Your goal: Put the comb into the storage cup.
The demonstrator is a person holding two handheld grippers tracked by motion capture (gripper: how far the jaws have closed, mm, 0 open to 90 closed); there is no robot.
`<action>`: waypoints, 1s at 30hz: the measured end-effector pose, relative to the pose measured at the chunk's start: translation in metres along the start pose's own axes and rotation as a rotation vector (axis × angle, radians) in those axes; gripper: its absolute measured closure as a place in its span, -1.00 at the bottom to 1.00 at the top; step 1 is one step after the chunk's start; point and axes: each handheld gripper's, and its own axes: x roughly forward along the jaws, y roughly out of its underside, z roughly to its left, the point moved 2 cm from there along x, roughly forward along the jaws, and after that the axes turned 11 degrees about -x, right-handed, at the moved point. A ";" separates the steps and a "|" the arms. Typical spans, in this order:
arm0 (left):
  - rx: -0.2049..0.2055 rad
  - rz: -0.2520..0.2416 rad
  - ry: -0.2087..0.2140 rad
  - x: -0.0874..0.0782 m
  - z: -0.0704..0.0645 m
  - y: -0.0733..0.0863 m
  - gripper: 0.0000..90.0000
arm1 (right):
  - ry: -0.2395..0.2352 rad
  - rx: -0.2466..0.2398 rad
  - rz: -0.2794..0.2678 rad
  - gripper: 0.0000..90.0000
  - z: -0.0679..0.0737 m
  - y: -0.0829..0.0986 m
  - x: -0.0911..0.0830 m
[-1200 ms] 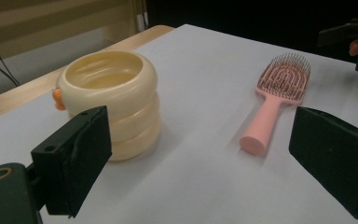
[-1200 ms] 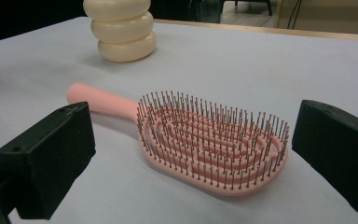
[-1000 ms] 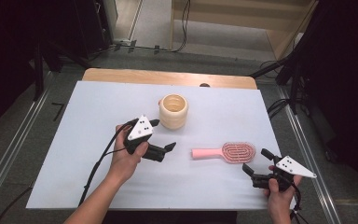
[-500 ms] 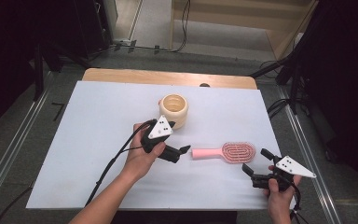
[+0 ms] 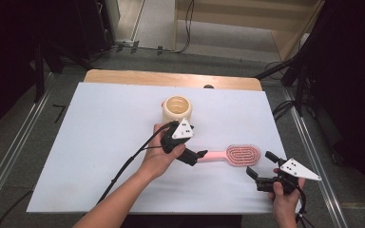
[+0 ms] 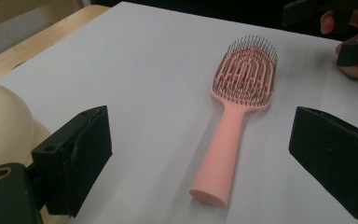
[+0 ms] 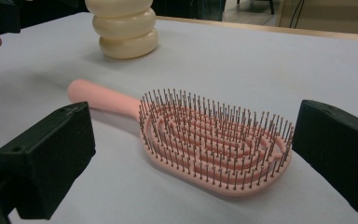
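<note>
Pink hairbrush [image 5: 234, 155] lies between the wide-open left tongs [image 5: 196, 156] and right tongs [image 5: 261, 166]

You look down on the whole bench [image 5: 100, 142] from above your side. Each claw camera sits low and close, and both share the pink hairbrush [image 6: 242, 107] from opposite ends.

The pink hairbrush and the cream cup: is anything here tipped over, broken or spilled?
Nothing stands out. The pink hairbrush lies flat, bristles up, and looks whole. The cream cup stands upright on the white table. No spill shows.
</note>
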 end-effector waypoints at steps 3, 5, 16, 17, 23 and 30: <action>0.007 0.008 0.014 0.006 -0.003 -0.001 -0.86 | 0.006 -0.013 0.006 -1.00 0.000 0.000 0.001; 0.003 0.012 0.024 0.010 -0.003 -0.002 -0.86 | 0.009 -0.014 0.008 -1.00 0.001 0.000 0.001; 0.016 0.085 0.048 0.029 -0.001 -0.002 -0.84 | 0.003 -0.013 0.006 -1.00 0.001 -0.001 0.001; 0.016 0.089 0.050 0.031 -0.002 -0.002 -0.84 | 0.004 -0.016 0.008 -1.00 0.001 -0.001 0.001; 0.042 0.141 0.046 0.045 -0.002 -0.003 -0.70 | 0.009 -0.015 0.005 -1.00 0.001 0.000 0.001; 0.045 0.217 0.087 0.059 -0.004 -0.002 -0.67 | 0.006 -0.011 0.001 -1.00 0.001 0.000 0.001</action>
